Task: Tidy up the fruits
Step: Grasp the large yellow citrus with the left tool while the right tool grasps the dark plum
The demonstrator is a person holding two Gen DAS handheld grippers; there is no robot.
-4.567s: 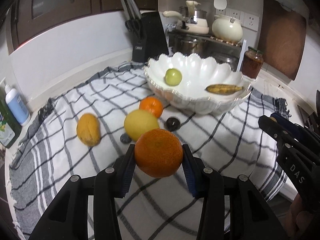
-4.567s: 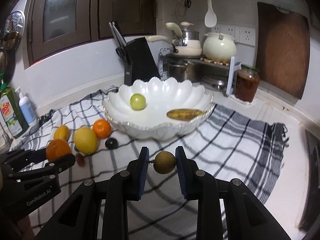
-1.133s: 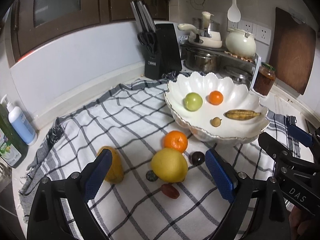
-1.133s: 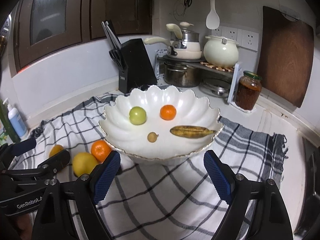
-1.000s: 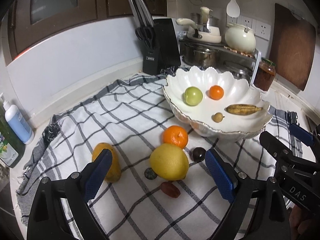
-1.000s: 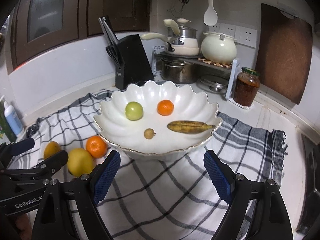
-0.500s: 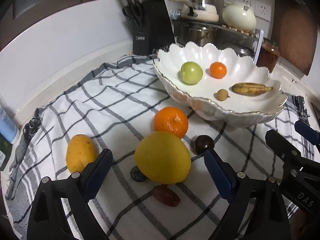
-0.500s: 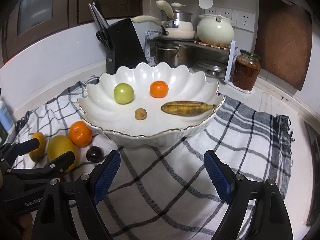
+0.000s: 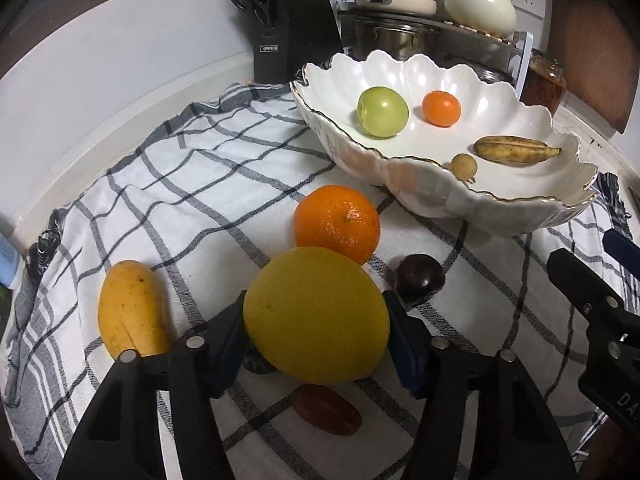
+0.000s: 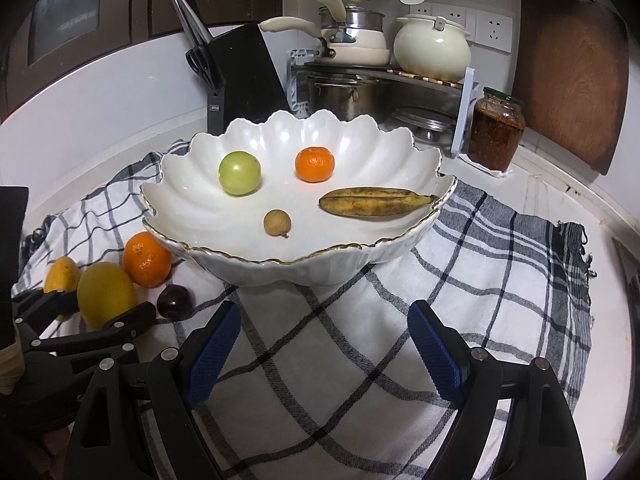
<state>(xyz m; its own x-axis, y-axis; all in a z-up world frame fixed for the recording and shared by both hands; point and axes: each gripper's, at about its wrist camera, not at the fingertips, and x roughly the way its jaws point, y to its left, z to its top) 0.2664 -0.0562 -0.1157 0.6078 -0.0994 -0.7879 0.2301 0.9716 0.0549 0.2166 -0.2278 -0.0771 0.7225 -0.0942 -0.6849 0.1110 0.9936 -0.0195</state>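
My left gripper (image 9: 316, 340) is shut on a big yellow citrus fruit (image 9: 316, 314) on the checked cloth; it also shows in the right wrist view (image 10: 106, 294). Around it lie an orange (image 9: 336, 222), a yellow mango (image 9: 130, 308), a dark plum (image 9: 420, 278) and a red date (image 9: 326, 410). The white scalloped bowl (image 10: 304, 268) holds a green apple (image 10: 239, 172), a small orange (image 10: 315, 164), a brown banana (image 10: 376, 201) and a longan (image 10: 277, 223). My right gripper (image 10: 324, 350) is open and empty in front of the bowl.
A black knife block (image 10: 236, 76), pots on a rack (image 10: 348, 92), a cream kettle (image 10: 432, 48) and a jar (image 10: 496, 134) stand behind the bowl. A wooden board (image 10: 568, 68) leans at the back right. The checked cloth (image 10: 500, 264) covers the counter.
My left gripper has moved down and forward and shut on the yellow citrus fruit. My right gripper has drawn a little nearer the bowl and stays open.
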